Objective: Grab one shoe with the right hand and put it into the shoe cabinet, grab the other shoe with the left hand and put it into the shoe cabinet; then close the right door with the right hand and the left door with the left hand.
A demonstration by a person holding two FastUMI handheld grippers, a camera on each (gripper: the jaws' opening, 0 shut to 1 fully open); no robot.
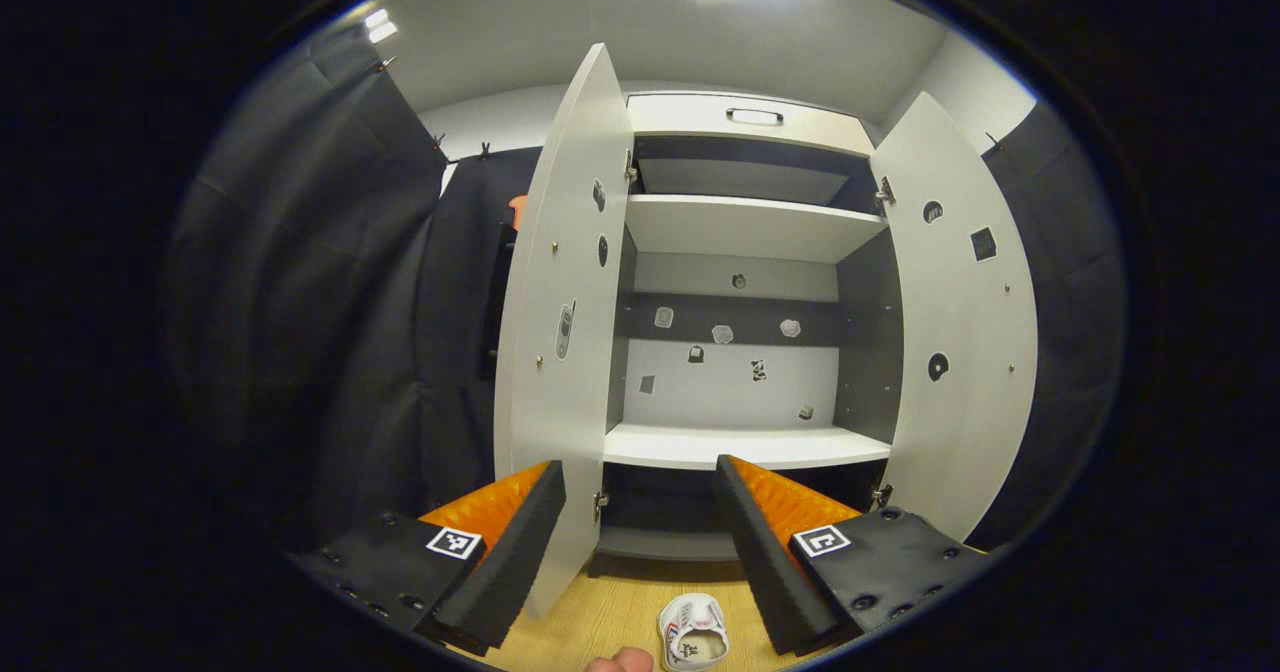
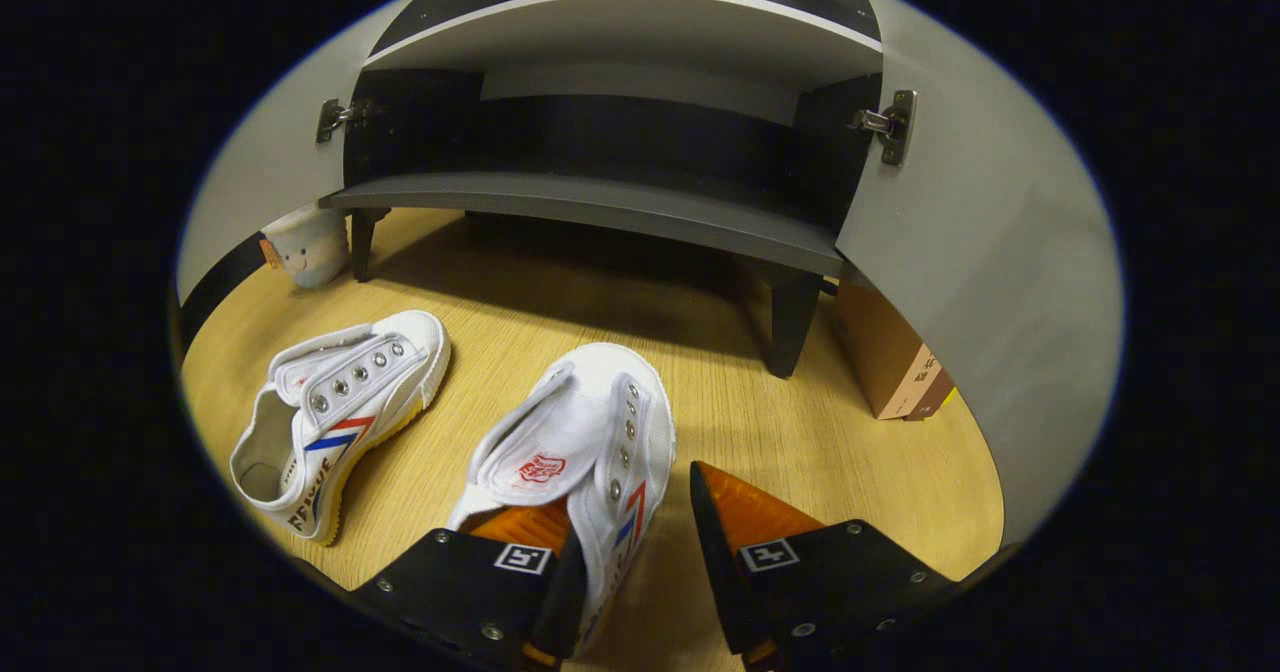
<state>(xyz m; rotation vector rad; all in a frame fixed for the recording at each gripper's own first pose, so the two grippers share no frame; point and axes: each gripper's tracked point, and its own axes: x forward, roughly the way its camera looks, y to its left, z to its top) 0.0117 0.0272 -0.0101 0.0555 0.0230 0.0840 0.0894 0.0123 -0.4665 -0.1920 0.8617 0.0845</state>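
Two white canvas shoes with red and blue stripes lie on the wooden floor in front of the cabinet. In the right gripper view the nearer shoe (image 2: 590, 452) points toward the cabinet. My right gripper (image 2: 625, 512) is open and straddles this shoe's right side wall, its left finger inside the shoe opening and its right finger just outside, with a thin gap left. The other shoe (image 2: 335, 402) lies apart to the left. My left gripper (image 1: 640, 472) is open and empty, held high facing the open shoe cabinet (image 1: 745, 445). One shoe (image 1: 692, 632) shows far below it.
Both cabinet doors stand wide: left door (image 1: 565, 302), right door (image 1: 960, 332). The dark bottom shelf (image 2: 600, 202) sits on short legs. A small plush toy (image 2: 305, 242) rests by the left leg, and a cardboard box (image 2: 890, 362) stands behind the right door (image 2: 980, 282).
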